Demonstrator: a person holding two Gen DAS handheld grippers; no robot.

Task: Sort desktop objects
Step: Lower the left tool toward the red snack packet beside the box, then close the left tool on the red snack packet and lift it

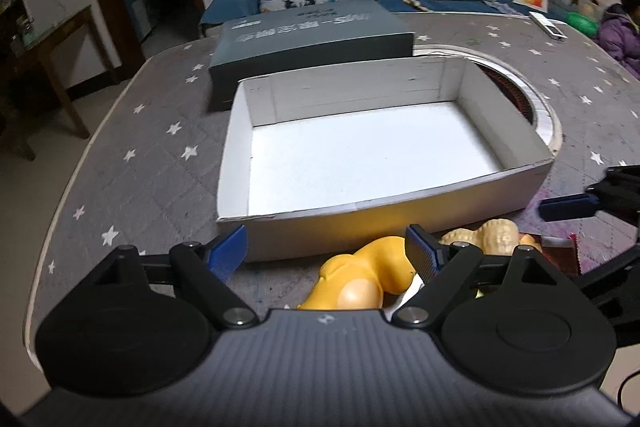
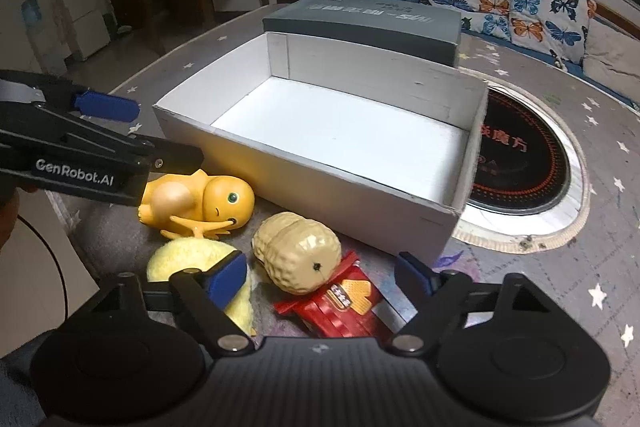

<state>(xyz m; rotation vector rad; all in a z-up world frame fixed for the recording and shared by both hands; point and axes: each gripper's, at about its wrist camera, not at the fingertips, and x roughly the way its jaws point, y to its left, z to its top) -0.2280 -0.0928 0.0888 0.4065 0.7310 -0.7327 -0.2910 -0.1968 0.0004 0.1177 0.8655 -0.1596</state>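
My left gripper (image 1: 326,251) hangs wide open over the orange toy (image 2: 200,203), lower centre; my right gripper (image 2: 320,273) gapes empty above the peanut (image 2: 298,253). The white box (image 2: 384,195) holds nothing. Closing askew could nudge neighbouring toys away.

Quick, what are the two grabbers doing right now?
Left gripper: open, holding nothing, above the orange toy figure.
Right gripper: open, holding nothing.
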